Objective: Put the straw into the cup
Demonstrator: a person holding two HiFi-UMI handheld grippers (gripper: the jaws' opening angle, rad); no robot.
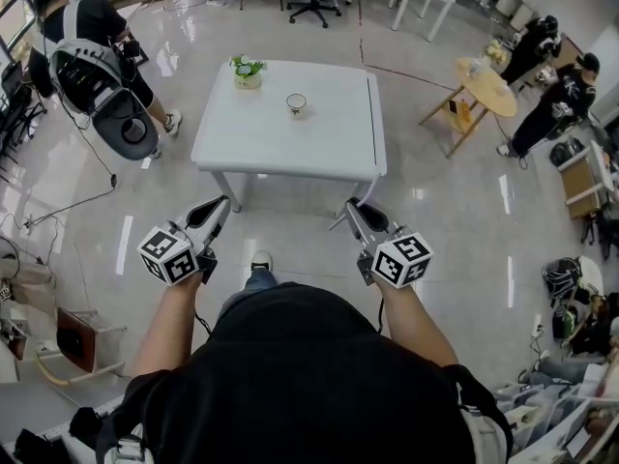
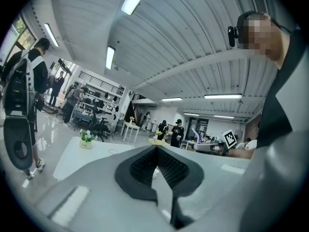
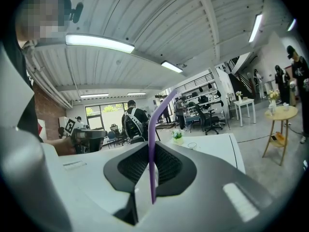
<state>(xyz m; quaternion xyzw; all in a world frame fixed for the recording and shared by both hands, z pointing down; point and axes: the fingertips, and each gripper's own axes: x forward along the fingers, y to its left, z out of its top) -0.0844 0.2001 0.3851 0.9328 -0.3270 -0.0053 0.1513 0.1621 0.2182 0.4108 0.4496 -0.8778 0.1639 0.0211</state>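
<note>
Straw, purple, thin plastic, bent near its top point(image 3: 153, 129): clamped upright between the pads of the right tool point(image 3: 150, 151), whose jaws are closed on it. Its lower end is hidden between the jaws, and the head view hardly shows it.

Left tool point(image 2: 157, 151): jaws together, nothing between them.

Both tools are held over the glossy floor point(image 1: 445, 211), short of the tabletop's near edge and apart from each other.

Cup, small, pale, round, dark-rimmed point(image 1: 296, 103): stands on the white square tabletop point(image 1: 329, 143), midway between its left and right edges and nearer the far edge. Its contents are too small to tell. Both gripper views show it only as a faint ring.

Pot of white flowers with green leaves point(image 1: 248, 71): far left corner of the tabletop.

Black-clad torso point(image 1: 300, 375): cuts off the lower head view.
</note>
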